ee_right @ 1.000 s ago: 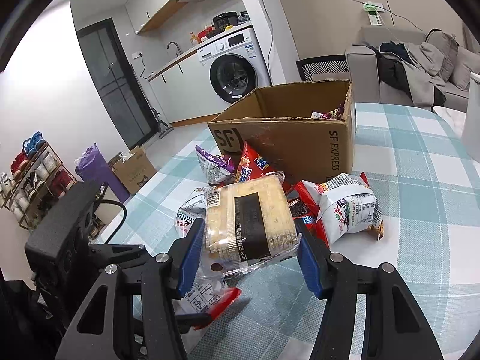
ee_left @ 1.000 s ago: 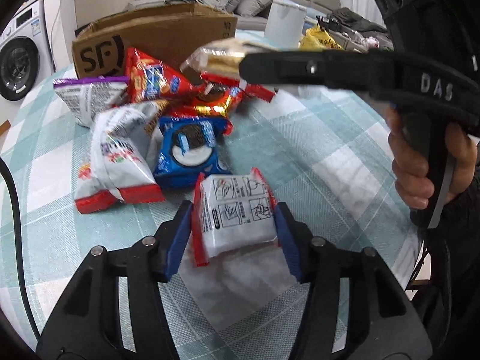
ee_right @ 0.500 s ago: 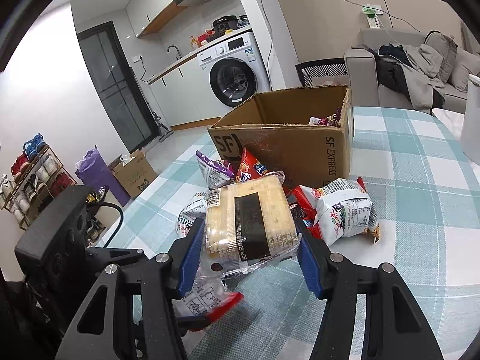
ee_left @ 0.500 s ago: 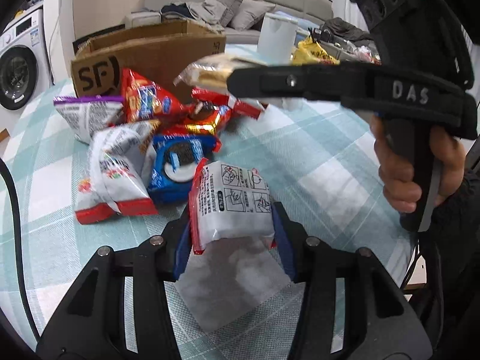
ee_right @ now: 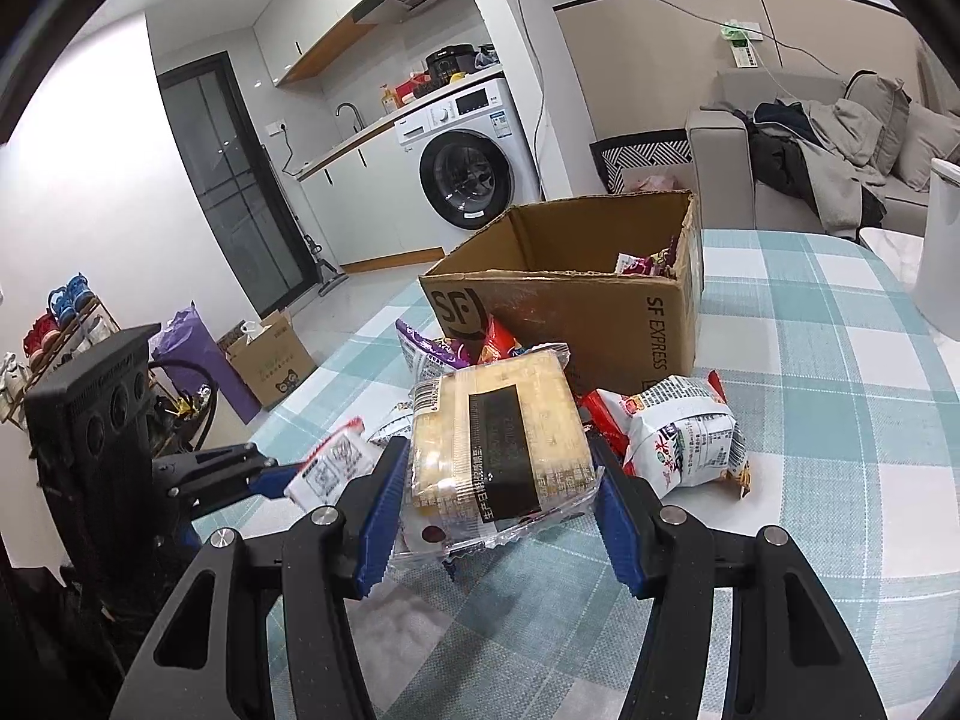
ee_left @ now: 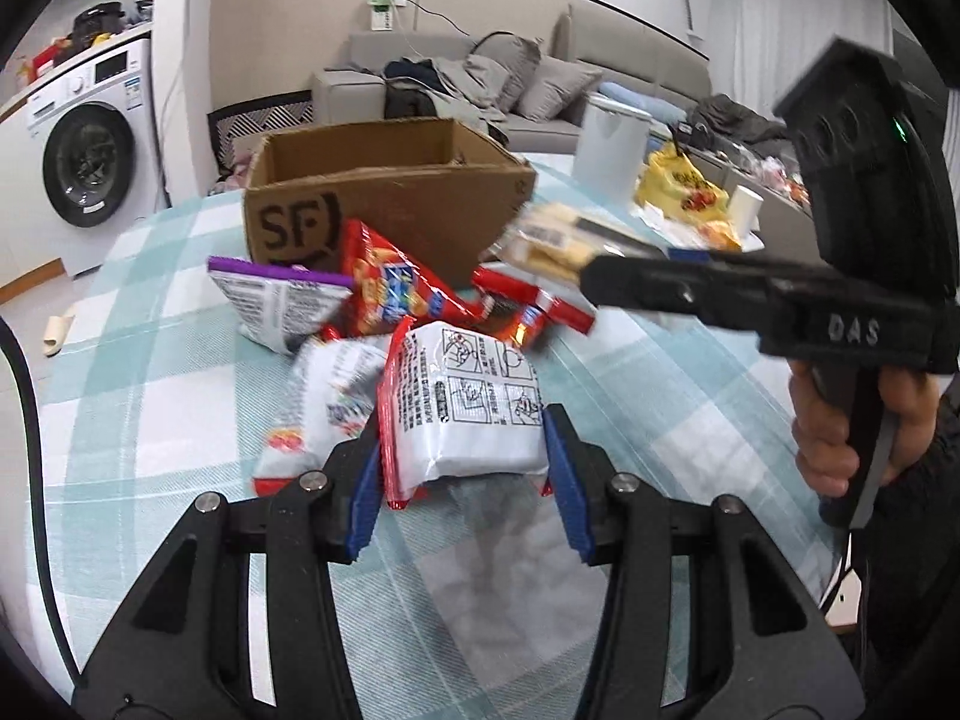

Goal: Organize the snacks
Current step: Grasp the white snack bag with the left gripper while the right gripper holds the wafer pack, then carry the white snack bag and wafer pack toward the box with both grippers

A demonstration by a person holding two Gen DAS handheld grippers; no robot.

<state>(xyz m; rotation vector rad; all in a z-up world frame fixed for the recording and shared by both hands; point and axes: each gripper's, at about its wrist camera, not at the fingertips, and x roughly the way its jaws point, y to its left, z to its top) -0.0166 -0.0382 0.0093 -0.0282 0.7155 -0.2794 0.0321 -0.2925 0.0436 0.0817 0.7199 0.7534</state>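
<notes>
My left gripper [ee_left: 462,468] is shut on a white snack packet with red edges [ee_left: 462,402] and holds it above the checked tablecloth. My right gripper [ee_right: 498,504] is shut on a clear pack of yellow crackers with a black label [ee_right: 498,438], held in the air before the open SF cardboard box [ee_right: 570,312]. The box [ee_left: 384,198] holds a few snacks. More snack bags lie in a pile in front of it: a purple-topped bag [ee_left: 276,300], a red bag [ee_left: 390,294] and a white bag [ee_right: 684,438]. The right gripper's body crosses the left wrist view [ee_left: 750,294].
A white cylinder [ee_left: 612,138] and a yellow bag [ee_left: 678,180] stand on the table's far right. The table's edge runs along the left, with floor, a washing machine [ee_right: 468,174] and a small box [ee_right: 270,360] beyond. A sofa stands behind.
My left gripper has lifted the white packet off the table and tilted up toward the box. My right gripper has moved a little nearer the box with the cracker pack.
</notes>
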